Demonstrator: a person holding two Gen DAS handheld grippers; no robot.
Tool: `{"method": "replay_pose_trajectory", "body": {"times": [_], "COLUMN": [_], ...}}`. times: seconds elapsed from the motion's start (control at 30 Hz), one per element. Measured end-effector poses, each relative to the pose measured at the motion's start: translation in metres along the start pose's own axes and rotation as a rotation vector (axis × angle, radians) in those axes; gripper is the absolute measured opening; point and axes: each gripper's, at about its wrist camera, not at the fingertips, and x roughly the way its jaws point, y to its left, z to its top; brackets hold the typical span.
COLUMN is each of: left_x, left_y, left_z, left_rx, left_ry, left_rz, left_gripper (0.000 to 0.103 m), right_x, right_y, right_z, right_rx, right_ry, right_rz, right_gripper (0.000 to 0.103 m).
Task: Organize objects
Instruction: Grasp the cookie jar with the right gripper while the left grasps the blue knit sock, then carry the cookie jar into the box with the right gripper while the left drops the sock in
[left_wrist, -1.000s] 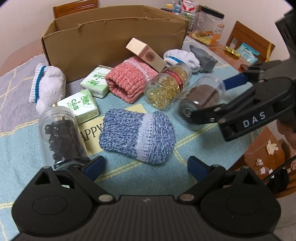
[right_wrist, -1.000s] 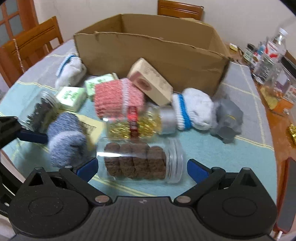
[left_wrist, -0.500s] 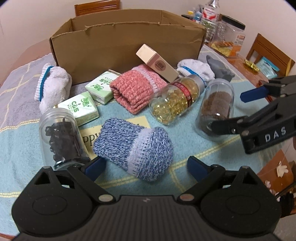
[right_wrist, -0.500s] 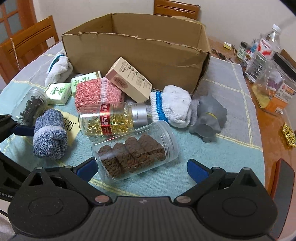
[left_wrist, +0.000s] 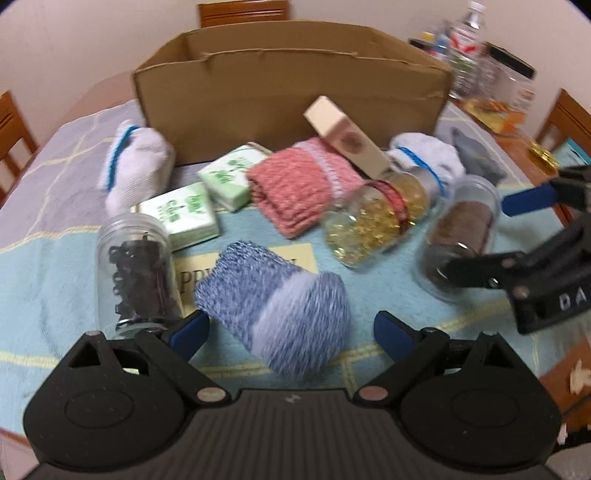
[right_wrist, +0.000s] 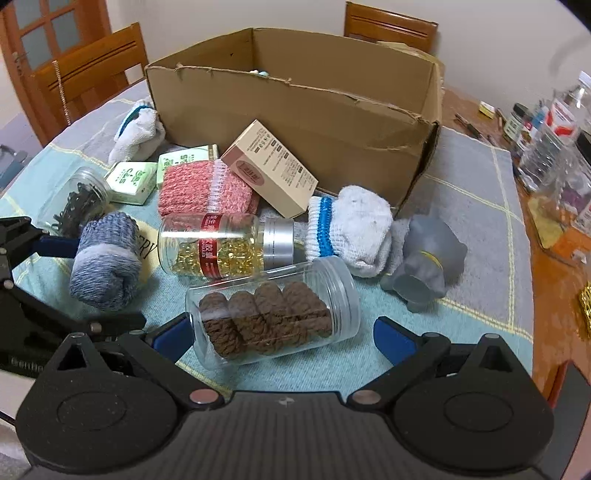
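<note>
An open cardboard box (left_wrist: 291, 92) (right_wrist: 295, 107) stands at the back of the table. In front lie a blue knit sock roll (left_wrist: 277, 306) (right_wrist: 105, 258), a pink knit roll (left_wrist: 303, 188) (right_wrist: 203, 188), a jar of brown cookies (right_wrist: 273, 314) (left_wrist: 458, 236), a jar of gold capsules (right_wrist: 225, 243) (left_wrist: 373, 218) and a jar of dark pieces (left_wrist: 136, 273) (right_wrist: 77, 203). My left gripper (left_wrist: 291, 326) is open with the blue roll between its fingers. My right gripper (right_wrist: 280, 338) is open around the cookie jar.
Two white socks (right_wrist: 347, 229) (left_wrist: 136, 166), two green packets (left_wrist: 181, 214), a beige carton (right_wrist: 269, 166) and a grey toy elephant (right_wrist: 424, 262) lie around. Bottles and jars (right_wrist: 554, 140) stand at the right. Wooden chairs (right_wrist: 88, 74) surround the table.
Both grippers have swung left and pulled back slightly. The blue roll sits more centred between my left fingers. The cookie jar stays between my right fingers.
</note>
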Motion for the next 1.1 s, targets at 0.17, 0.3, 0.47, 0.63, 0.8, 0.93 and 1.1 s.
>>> {"method": "replay_pose_trajectory", "body": {"times": [0.17, 0.3, 0.47, 0.63, 0.8, 0.93, 1.1], "left_x": [-0.005, -0.003, 0.001, 0.007, 0.009, 0.009, 0.006], "left_y": [-0.005, -0.004, -0.008, -0.009, -0.008, -0.005, -0.005], "left_z": [0.001, 0.003, 0.005, 0.006, 0.009, 0.01, 0.012], "left_rx": [-0.014, -0.062, -0.097, -0.131, -0.147, -0.159, -0.123], "left_ry": [-0.036, -0.03, -0.029, -0.022, -0.022, -0.023, -0.014], "left_rz": [0.082, 0.093, 0.118, 0.148, 0.173, 0.169, 0.15], "left_gripper": [0.095, 0.094, 0.091, 0.083, 0.074, 0.069, 0.063], "right_x": [0.003, 0.004, 0.005, 0.007, 0.01, 0.012, 0.011], "right_y": [-0.001, -0.002, -0.003, -0.002, 0.002, 0.002, -0.003], "right_z": [0.003, 0.006, 0.011, 0.011, 0.009, 0.009, 0.01], "right_rx": [-0.041, -0.078, -0.119, -0.154, -0.189, -0.195, -0.166], "right_ry": [0.004, 0.005, 0.009, 0.019, 0.023, 0.033, 0.037], "right_rz": [0.024, 0.05, 0.078, 0.103, 0.104, 0.102, 0.115], "right_gripper": [0.103, 0.103, 0.103, 0.103, 0.101, 0.094, 0.094]}}
